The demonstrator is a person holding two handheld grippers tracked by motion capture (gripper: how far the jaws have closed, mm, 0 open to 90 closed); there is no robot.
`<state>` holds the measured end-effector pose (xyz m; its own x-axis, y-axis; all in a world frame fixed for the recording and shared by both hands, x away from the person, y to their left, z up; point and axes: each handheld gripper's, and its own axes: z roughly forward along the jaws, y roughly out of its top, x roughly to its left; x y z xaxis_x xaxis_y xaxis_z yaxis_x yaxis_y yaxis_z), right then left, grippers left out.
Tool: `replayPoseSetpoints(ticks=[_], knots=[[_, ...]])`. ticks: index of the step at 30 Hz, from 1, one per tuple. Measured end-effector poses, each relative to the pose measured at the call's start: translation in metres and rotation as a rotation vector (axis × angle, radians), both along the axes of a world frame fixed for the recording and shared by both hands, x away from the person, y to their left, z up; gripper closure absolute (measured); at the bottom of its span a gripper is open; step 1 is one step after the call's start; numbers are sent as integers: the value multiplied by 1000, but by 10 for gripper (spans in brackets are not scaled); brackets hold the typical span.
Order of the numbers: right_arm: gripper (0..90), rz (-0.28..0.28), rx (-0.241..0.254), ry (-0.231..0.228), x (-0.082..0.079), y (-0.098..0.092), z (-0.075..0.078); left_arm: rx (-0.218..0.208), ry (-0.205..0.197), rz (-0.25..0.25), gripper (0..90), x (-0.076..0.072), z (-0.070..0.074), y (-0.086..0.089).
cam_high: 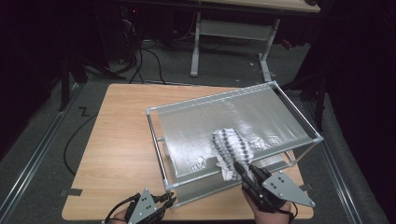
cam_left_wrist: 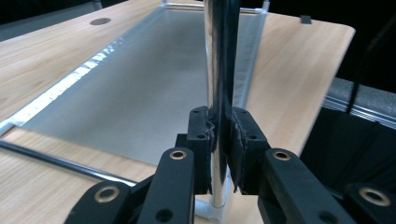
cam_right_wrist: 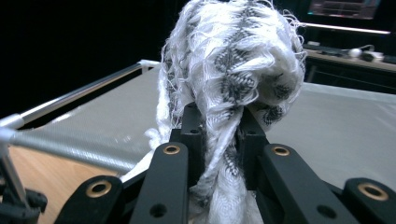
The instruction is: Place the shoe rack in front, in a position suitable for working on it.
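So the right gripper (cam_high: pixel 237 166) sits at about 5 o'clock on the wooden table (cam_high: pixel 116 135), jaws clamped tight on a bunched white cloth with dark stripes (cam_high: pixel 229 148). In the right gripper view the cloth (cam_right_wrist: pixel 233 70) is squeezed between both pads and balloons out above them, draping onto the mesh top of the metal rack (cam_high: pixel 261 114). Left gripper (cam_high: pixel 169 201) is down at 6 o'clock, closed on the rack's upright corner post (cam_left_wrist: pixel 215 70), post running straight up between the fingers (cam_left_wrist: pixel 198 135).
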<state>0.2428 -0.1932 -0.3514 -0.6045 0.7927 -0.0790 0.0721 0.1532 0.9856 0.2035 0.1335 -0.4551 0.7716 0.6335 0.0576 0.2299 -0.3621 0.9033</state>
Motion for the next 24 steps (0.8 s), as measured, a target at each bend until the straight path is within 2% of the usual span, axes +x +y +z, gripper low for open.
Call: replayPoseSetpoints(ticks=[8, 20, 24], knots=[[776, 73, 0, 12, 4, 26, 0, 3, -1, -13, 792, -13, 0, -8], [756, 145, -18, 45, -5, 64, -6, -3, -8, -37, 792, -11, -1, -7], [707, 159, -23, 62, -4, 72, -11, 2, -11, -43, 792, -11, -1, -6]])
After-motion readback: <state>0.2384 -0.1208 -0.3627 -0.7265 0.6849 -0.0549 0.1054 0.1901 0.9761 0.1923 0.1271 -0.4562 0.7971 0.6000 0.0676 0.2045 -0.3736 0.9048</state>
